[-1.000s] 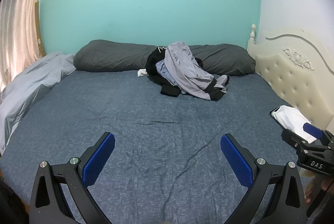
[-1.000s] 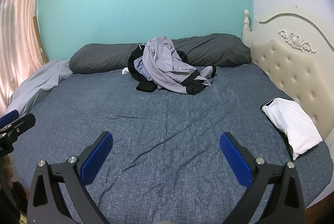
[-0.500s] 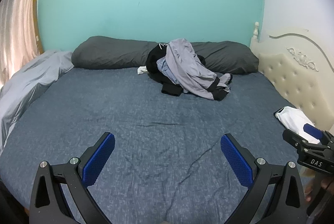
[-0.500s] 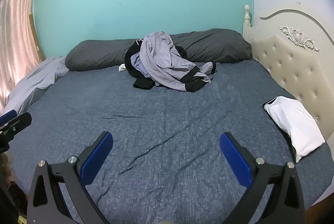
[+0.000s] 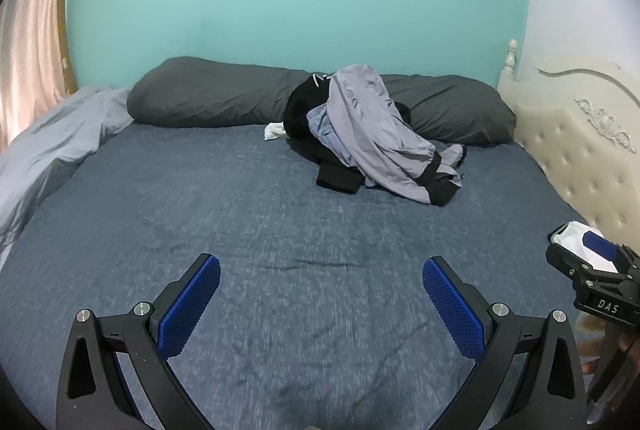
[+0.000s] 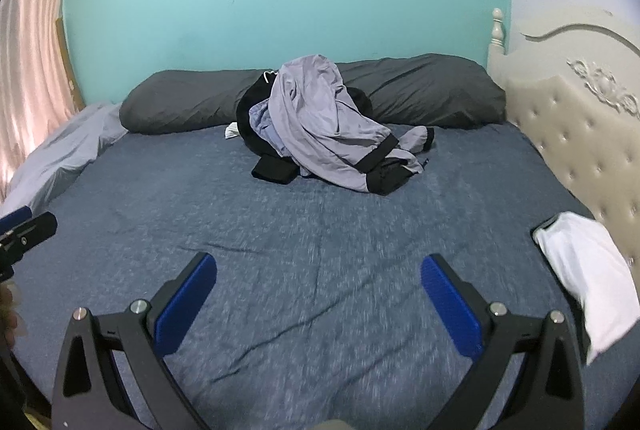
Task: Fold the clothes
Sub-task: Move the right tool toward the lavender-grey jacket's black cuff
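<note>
grey-and-black clothes pile point(image 5: 372, 137) sits larger at frame centre than a second ago; left gripper point(image 5: 320, 294) and right gripper point(image 6: 318, 292) advance, jaws spread and empty.

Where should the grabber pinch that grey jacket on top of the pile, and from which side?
Probably the loose front edge of the grey jacket, near its black cuff. That part spills toward the grippers and lies low on the blue sheet, with bare bed in front. Come from the near side, low and level. Both the left gripper and right gripper are open and empty.
</note>
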